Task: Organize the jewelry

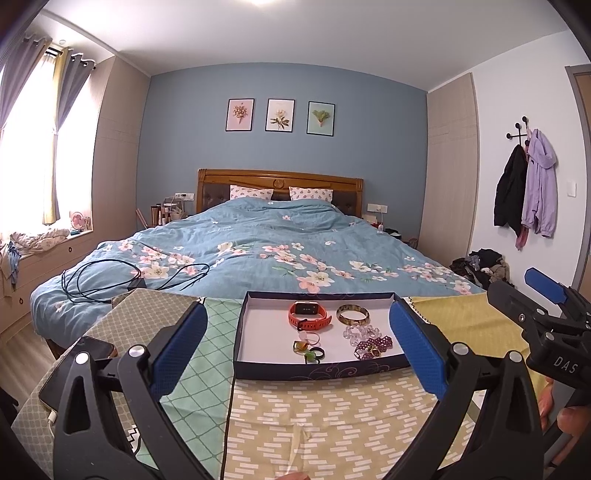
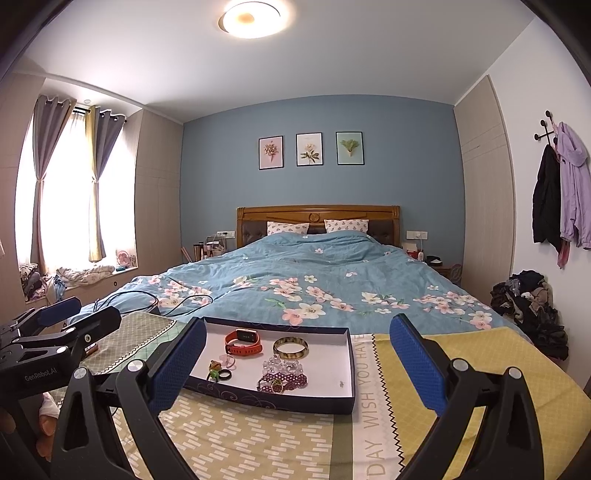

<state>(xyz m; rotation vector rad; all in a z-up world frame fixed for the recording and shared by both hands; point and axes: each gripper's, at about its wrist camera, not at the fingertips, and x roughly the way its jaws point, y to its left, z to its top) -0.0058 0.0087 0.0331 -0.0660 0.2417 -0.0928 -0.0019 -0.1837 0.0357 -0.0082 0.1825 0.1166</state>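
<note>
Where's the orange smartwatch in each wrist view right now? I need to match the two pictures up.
Left wrist: the orange smartwatch lies in the far half of the tray, centre frame, left of the gold bangle.
Right wrist: the orange smartwatch sits left of centre, at the far left of the tray.
Shared landmark: the gold bangle, just right of the watch in both views.

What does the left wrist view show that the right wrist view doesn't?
Only the left wrist view shows a phone lying on the cloth at its left. Only the right wrist view shows the ceiling lamp and the cloth's printed lettering. Both show the open left gripper, the open right gripper, and the tray holding a red watch and a bangle.
</note>
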